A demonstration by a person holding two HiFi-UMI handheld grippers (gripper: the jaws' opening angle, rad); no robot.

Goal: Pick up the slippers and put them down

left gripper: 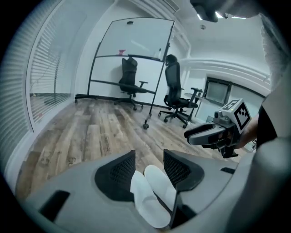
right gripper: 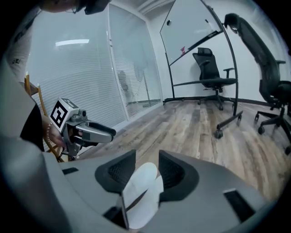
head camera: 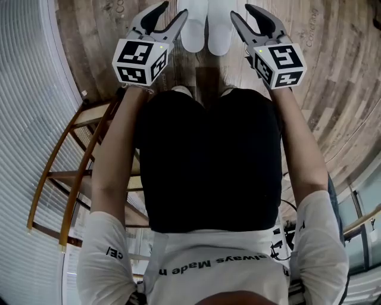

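Note:
Two white slippers (head camera: 207, 27) lie side by side on the wooden floor, just in front of the person's feet. My left gripper (head camera: 172, 11) hangs above them on the left, jaws open and empty. On the other side my right gripper (head camera: 243, 12) is likewise open and holds nothing. In the left gripper view the slippers (left gripper: 150, 195) show far below, through the gap of the left gripper (left gripper: 149, 154), and the right gripper (left gripper: 193, 135) floats at the right. The right gripper view shows the slippers (right gripper: 141, 191) under the right gripper (right gripper: 146, 154), with the left gripper (right gripper: 107, 132) at the left.
A wooden chair (head camera: 65, 179) stands close at the person's left, by the window blinds (head camera: 24, 119). Two black office chairs (left gripper: 129, 82) (left gripper: 175, 91) and a wheeled whiteboard (left gripper: 132, 45) stand far across the plank floor (left gripper: 91, 132).

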